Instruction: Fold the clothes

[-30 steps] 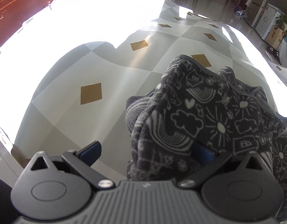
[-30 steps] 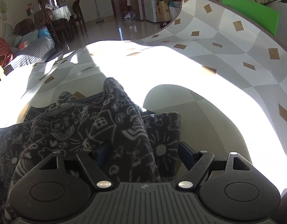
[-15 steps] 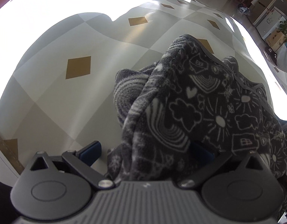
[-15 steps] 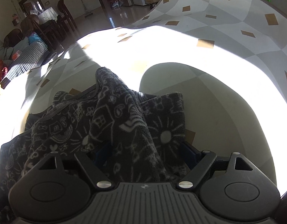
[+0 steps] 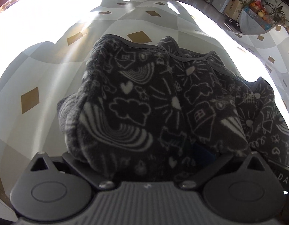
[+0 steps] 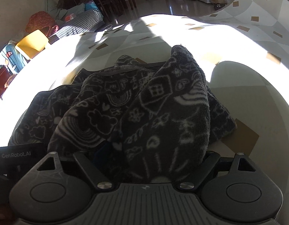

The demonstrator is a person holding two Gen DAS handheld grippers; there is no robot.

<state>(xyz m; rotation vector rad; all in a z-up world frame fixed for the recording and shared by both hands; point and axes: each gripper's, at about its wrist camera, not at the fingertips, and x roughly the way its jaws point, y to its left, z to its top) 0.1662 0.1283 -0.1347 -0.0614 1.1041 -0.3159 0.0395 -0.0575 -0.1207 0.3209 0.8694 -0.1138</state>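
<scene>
A dark grey fleece garment [image 5: 163, 101] with white doodle prints of clouds, houses and rainbows lies bunched on a table with a grey and white checked cloth [image 5: 50, 71]. The fleece fills the left gripper [image 5: 144, 155]; it drapes over both fingers and hides the tips. In the right wrist view the same fleece [image 6: 144, 103] is heaped over the right gripper [image 6: 150, 157] and hides its fingers too. Both grippers seem to hold folds of the garment, raised above the cloth.
The table cloth [image 6: 238, 43] has brown diamond marks and strong sun patches. Chairs and a sofa with clutter [image 6: 73, 24] stand beyond the far edge. A fridge and plants [image 5: 238, 1] stand at the far right. The other gripper's body [image 6: 18, 155] shows at the left.
Both grippers have moved closer together and the fleece has bunched up higher over their fingers. The left blue finger pad seen earlier is now covered by cloth.
</scene>
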